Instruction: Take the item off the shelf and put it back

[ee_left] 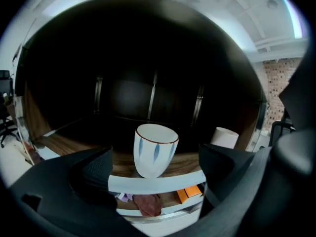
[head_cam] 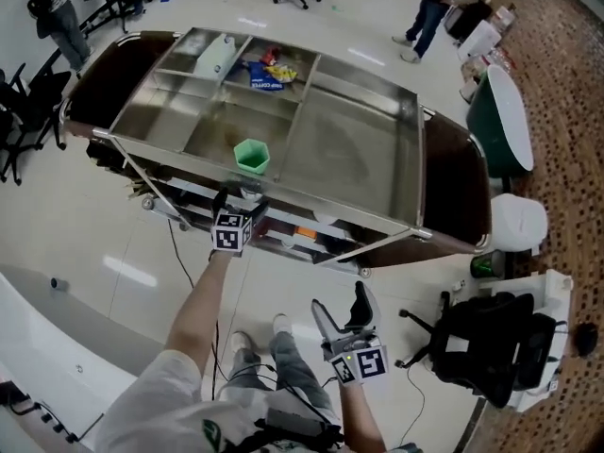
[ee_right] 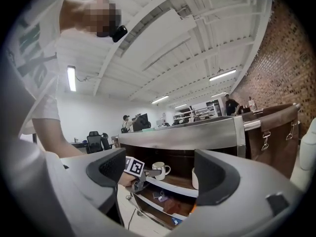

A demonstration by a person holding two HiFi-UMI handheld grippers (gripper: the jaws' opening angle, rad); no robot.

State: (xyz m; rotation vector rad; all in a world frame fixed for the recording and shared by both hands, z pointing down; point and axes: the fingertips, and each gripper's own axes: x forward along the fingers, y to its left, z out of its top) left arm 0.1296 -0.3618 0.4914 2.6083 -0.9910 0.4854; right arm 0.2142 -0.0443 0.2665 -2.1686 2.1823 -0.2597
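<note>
At the centre of the left gripper view, my left gripper has its jaws spread wide. One stands on each side of the cup, and neither pad touches it. The cup rests on its own base on the wooden shelf, just behind the pale front rail, in the middle of the frame. I judge the jaws are held level with its body so a straight squeeze would catch the walls below the rim.

The cup is upright, mouth up, its long axis running bottom to top of the frame. The blue streaks face me, and no handle shows from here. A second white cup stands to its right, apart from it, so there is room for the jaw on that side.

Lower centre in the head view, my right gripper hangs well back from the shelf. Its jaws are also wide with nothing between them, and I take it to be idle, kept clear of the reach.
</note>
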